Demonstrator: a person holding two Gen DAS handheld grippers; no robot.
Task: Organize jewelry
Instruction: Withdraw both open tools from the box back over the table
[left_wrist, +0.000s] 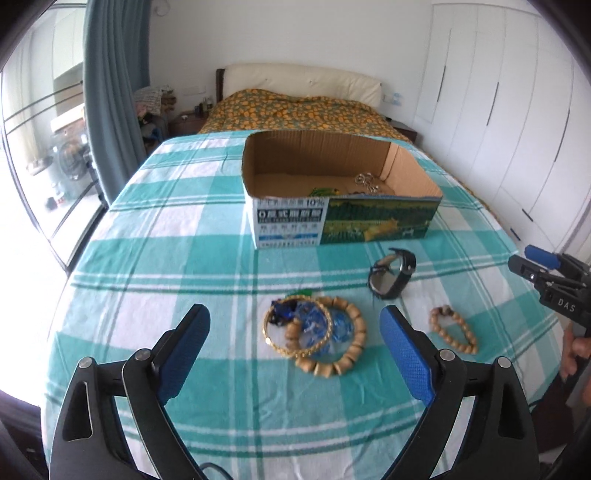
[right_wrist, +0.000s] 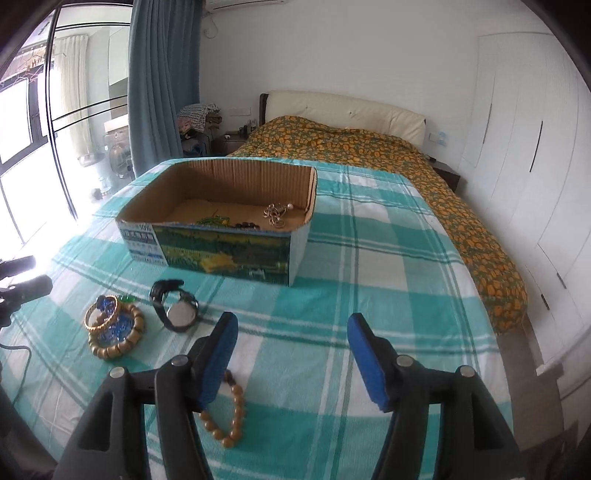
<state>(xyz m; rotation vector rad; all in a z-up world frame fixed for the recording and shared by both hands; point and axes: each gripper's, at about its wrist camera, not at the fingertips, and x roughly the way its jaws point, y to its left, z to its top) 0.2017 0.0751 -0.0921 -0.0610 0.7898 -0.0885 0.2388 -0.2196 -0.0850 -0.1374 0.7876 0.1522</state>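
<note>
A pile of a gold bangle (left_wrist: 295, 332), a chunky wooden-bead bracelet (left_wrist: 352, 343) and blue glass beads (left_wrist: 338, 325) lies on the checked cloth, just ahead of my open, empty left gripper (left_wrist: 295, 317). A black watch (left_wrist: 391, 275) lies behind it, and a small wooden-bead bracelet (left_wrist: 452, 328) to the right. My right gripper (right_wrist: 291, 325) is open and empty, hovering above the small bracelet (right_wrist: 231, 417), which is partly hidden by its left finger. The pile (right_wrist: 114, 328) and the watch (right_wrist: 177, 306) lie to its left. The open cardboard box (left_wrist: 343, 218) holds silver, green and dark pieces (right_wrist: 275, 216).
The table (right_wrist: 369, 295) is covered with a teal and white checked cloth. A bed with an orange patterned cover (right_wrist: 369, 147) stands behind it. White wardrobes (left_wrist: 498, 110) fill the right wall, with a curtain (left_wrist: 110, 92) and window on the left.
</note>
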